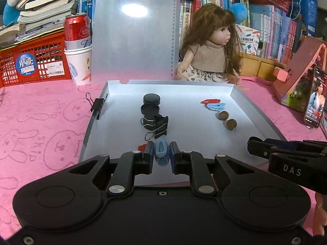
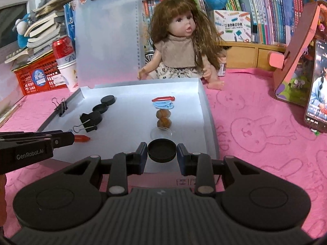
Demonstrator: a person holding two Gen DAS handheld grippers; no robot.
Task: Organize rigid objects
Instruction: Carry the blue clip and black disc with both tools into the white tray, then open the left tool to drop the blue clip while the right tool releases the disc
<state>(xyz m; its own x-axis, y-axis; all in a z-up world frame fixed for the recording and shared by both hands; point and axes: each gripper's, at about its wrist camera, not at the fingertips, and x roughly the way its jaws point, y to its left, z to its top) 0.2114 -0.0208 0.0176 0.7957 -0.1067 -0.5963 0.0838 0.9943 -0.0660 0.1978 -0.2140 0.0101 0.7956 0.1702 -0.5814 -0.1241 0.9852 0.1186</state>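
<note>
Left wrist view. Nearest to us, the left gripper [image 1: 161,155] is clamping a small blue plastic clip [image 1: 161,152], oval and ridged, between its flat blue-faced pads over the near edge of the tray [image 1: 114,110]. We are noting the tray as a shallow, matte grey-white plastic box with low walls, sitting on a pink fleecy cloth [image 1: 40,122] embossed with rabbit outlines. On the tray floor we are seeing a left row: two glossy black round caps [image 1: 151,99] toward the far wall, then black metal binder clips [image 1: 160,126] with wire handles, and a small red piece [image 1: 142,147] just beside the left pad. A right row is running red clip [image 1: 210,101], pale blue clip [image 1: 215,106], then two brown, rough walnut-like balls [image 1: 227,120]. Another binder clip [image 1: 97,107] is biting the left tray wall. Behind, a translucent clipboard [image 1: 132,30] is standing upright beside a long-haired doll [image 1: 210,47].

Right wrist view. Closest to the lens, the right gripper [image 2: 162,153] is gripping a black round cap [image 2: 162,150], smooth, shallow and rimmed, by its sides, above the tray's near edge [image 2: 208,126]. Just beyond it a clear round dish [image 2: 161,133] is lying at the near end of the ball row [image 2: 163,119]. We are logging the left gripper's black arm [image 2: 36,145] entering from the left, near a red clip [image 2: 81,138].
</note>
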